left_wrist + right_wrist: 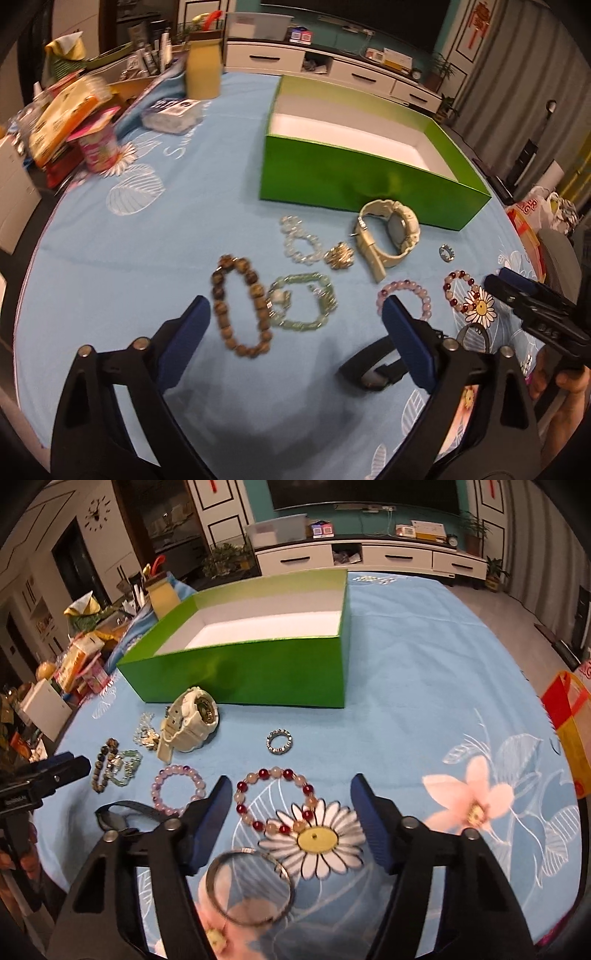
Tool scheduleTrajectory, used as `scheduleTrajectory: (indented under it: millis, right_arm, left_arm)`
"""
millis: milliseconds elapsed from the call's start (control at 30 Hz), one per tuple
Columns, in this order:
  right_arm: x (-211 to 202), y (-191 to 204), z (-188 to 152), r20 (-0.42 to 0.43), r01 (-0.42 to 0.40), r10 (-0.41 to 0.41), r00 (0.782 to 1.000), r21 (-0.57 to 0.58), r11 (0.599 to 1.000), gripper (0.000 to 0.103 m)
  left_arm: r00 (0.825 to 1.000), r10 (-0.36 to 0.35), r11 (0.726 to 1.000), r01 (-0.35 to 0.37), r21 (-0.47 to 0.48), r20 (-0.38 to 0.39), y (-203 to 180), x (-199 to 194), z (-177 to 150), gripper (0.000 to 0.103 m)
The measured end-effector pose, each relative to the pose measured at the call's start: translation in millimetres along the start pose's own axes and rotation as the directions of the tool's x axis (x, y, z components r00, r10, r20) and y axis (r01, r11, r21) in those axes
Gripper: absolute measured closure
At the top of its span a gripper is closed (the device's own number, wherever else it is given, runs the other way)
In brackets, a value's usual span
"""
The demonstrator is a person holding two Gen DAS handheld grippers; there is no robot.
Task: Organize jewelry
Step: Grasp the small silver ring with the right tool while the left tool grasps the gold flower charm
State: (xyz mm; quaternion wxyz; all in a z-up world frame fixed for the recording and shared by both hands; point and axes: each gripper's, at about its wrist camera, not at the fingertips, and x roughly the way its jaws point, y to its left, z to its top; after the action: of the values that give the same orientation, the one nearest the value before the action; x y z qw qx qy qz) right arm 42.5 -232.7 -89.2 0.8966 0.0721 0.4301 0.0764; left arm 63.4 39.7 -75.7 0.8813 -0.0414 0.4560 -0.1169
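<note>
A: Your right gripper gapes, holding nothing; red-bead bracelet lies flat between its fingers, short of the green box.

B: Left gripper also wide, empty; brown bracelet ahead, long axis pointing boxward; right nearer.

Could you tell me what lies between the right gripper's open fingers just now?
In the right wrist view, the red-and-cream bead bracelet lies on the cloth between the right gripper's open fingers, over a printed daisy.

A teal wall carries a dark television above a long white cabinet. Grey curtains hang rightward; a wall clock, possibly starburst-shaped, hangs left.
</note>
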Motion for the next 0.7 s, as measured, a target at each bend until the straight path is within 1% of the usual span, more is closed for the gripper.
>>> scheduleTrajectory:
  millis: [67, 167, 200, 300, 367, 433, 500, 533, 567, 600, 667, 700]
  right_arm:
    - [9, 1, 3, -0.003, 0.0, 0.0, 1.0, -0.014, 1.0, 0.047]
    - [21, 3, 8, -0.009, 0.002, -0.003, 1.0, -0.046, 0.999, 0.052]
    - [26, 4, 10, -0.012, 0.004, -0.005, 1.0, -0.055, 0.998, 0.053]
    - [37, 6, 15, -0.028, -0.001, -0.001, 1.0, -0.077, 0.997, 0.058]
    - [46, 7, 17, -0.04, -0.002, -0.001, 0.999, -0.091, 0.996, 0.06]
    - [52, 10, 19, -0.048, 0.002, -0.007, 0.999, -0.107, 0.994, 0.063]
    - [55, 15, 20, -0.034, 0.022, -0.027, 0.999, -0.14, 0.99, 0.066]
    - [57, 18, 20, -0.027, 0.037, -0.042, 0.999, -0.159, 0.987, 0.07]
    - [58, 19, 20, -0.022, 0.049, -0.053, 0.998, -0.171, 0.984, 0.077]
    - [59, 21, 21, -0.014, 0.062, -0.066, 0.998, -0.186, 0.981, 0.08]
    - [59, 20, 21, -0.011, 0.062, -0.066, 0.998, -0.183, 0.981, 0.082]
    - [58, 17, 20, -0.012, 0.055, -0.058, 0.998, -0.17, 0.984, 0.082]
  left_arm:
    - [1.0, -0.009, 1.0, 0.009, 0.026, 0.003, -6, 4, 4, 0.02]
    - [1.0, -0.023, 0.998, 0.023, 0.057, 0.002, -13, 11, 7, 0.027]
    - [0.999, -0.034, 0.997, 0.034, 0.065, -0.002, -15, 14, 9, 0.029]
    - [0.997, -0.072, 0.994, 0.072, 0.076, -0.013, -17, 22, 11, 0.037]
    - [0.996, -0.085, 0.993, 0.086, 0.083, -0.02, -18, 26, 12, 0.045]
    - [0.995, -0.093, 0.992, 0.095, 0.089, -0.021, -18, 28, 13, 0.047]
    - [0.995, -0.099, 0.99, 0.1, 0.097, -0.021, -19, 31, 15, 0.047]
    - [0.995, -0.101, 0.99, 0.103, 0.101, -0.02, -20, 32, 16, 0.049]
    - [0.994, -0.105, 0.989, 0.107, 0.107, -0.019, -21, 32, 16, 0.052]
    - [0.993, -0.114, 0.987, 0.115, 0.115, -0.02, -22, 34, 18, 0.053]
    - [0.992, -0.124, 0.984, 0.126, 0.127, -0.024, -24, 36, 19, 0.06]
    - [0.992, -0.125, 0.982, 0.127, 0.138, -0.024, -27, 38, 20, 0.062]
